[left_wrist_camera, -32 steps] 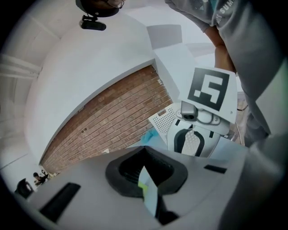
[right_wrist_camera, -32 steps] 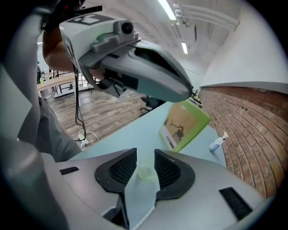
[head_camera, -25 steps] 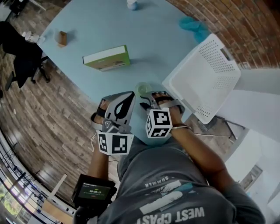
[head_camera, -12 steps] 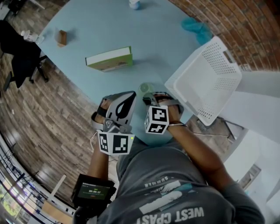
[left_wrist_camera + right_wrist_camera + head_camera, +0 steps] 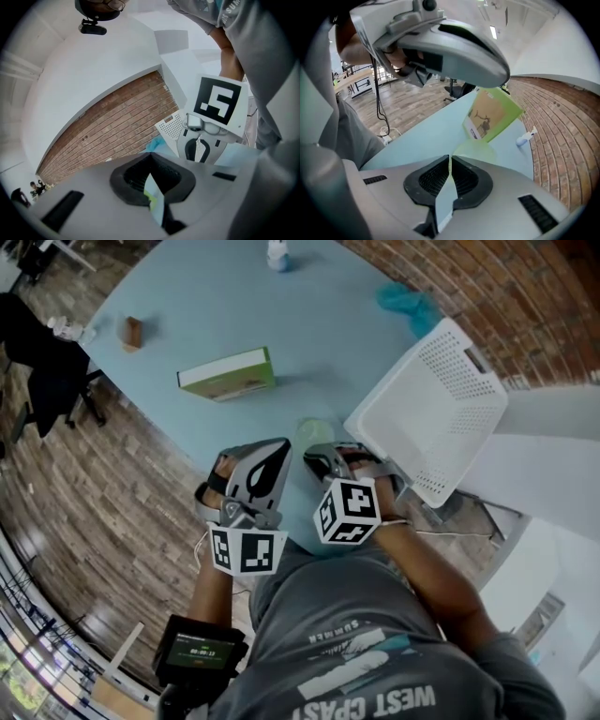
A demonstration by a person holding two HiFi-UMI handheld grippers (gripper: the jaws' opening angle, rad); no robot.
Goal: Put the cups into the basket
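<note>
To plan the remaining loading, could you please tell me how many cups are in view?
1. A pale green cup, its rim pinched in the right tool, just left of the white basket. None shows in the basket; others could be hidden.

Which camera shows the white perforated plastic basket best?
The head view: the white perforated plastic basket appears whole, seen from above. The left gripper view catches only a small corner of it; the right gripper view shows none.

Pale green, perhaps translucent cup [image 5: 312, 432], white perforated basket [image 5: 441, 399], light blue table [image 5: 234, 306]
</note>
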